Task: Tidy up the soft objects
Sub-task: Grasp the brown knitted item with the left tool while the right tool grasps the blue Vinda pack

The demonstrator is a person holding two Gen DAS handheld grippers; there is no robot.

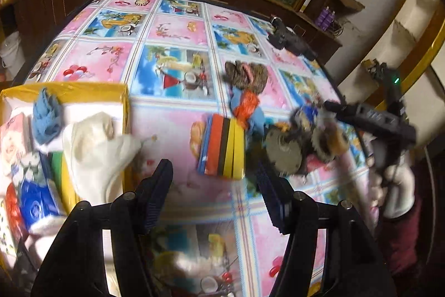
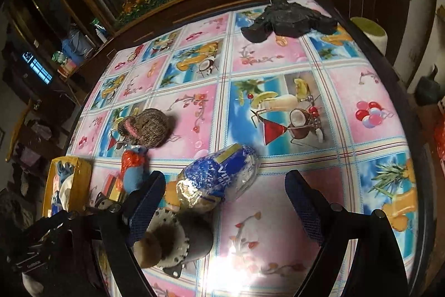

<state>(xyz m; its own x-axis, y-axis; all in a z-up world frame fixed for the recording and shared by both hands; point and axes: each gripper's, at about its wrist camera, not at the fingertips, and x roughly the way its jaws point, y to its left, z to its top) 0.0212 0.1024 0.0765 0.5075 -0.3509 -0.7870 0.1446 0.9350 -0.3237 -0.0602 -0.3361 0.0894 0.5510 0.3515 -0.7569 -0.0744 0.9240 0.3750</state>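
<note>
Now both grippers hang empty over the bench (image 2: 361,91): left gripper (image 1: 214,196) half open, right gripper (image 2: 225,199) wide. Soft objects lie between: knitted hat (image 2: 147,127), sponge stack (image 1: 222,149); yellow box (image 1: 122,102) sits left.

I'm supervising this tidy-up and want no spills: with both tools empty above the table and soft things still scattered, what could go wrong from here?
1. The white cloth hangs over the rim of the yellow box; another item pushed in may drag it out.
2. The stack of coloured sponges, the orange-and-blue cloth and the grey plush slipper lie crowded together, so a grab may catch two.
3. The blue plastic pack looks slippery and sits beside the right tool; it may slide away.
</note>
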